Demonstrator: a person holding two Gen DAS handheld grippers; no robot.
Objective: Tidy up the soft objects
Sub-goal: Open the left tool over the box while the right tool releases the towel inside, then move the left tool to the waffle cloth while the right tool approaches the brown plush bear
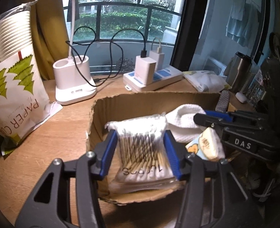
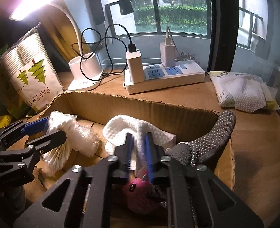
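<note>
Setting: wooden desk (image 2: 254, 152) by a window, with a torn cardboard box (image 1: 140, 100) at the middle of both views.
Left gripper (image 1: 142, 150): clenched on a clear bag of cotton swabs (image 1: 141, 133), 1 blue pad on each flank; the bag is inside the box, just above its floor or resting on it, I cannot tell which.
Swab axis: sticks run along the fingers, away from the camera, so the jaws squeeze across the short width.
Right gripper (image 2: 139, 150): pinched on a fold of white waffle cloth (image 2: 140, 127), jaws nearly closed, inside the box.
Under the right gripper: a pink plush item (image 2: 138, 193), partly hidden, kind unclear.
Beside the cloth: a small printed tissue pack (image 1: 206, 144) and a grey dotted sock (image 2: 214, 138) draped over the right wall of the box.
Key relation: both held things already lie within the box walls, swabs left, cloth right, near each other but apart; each arm is nearer its own item, so the likely next step is a release in place.
Risk: the limp cloth may cling to a pad on opening.
Farther back: paper cup pack (image 2: 33, 76), white lamp base (image 1: 73, 81), power strip (image 2: 164, 76) with 2 chargers, wipes pack (image 2: 240, 93).
</note>
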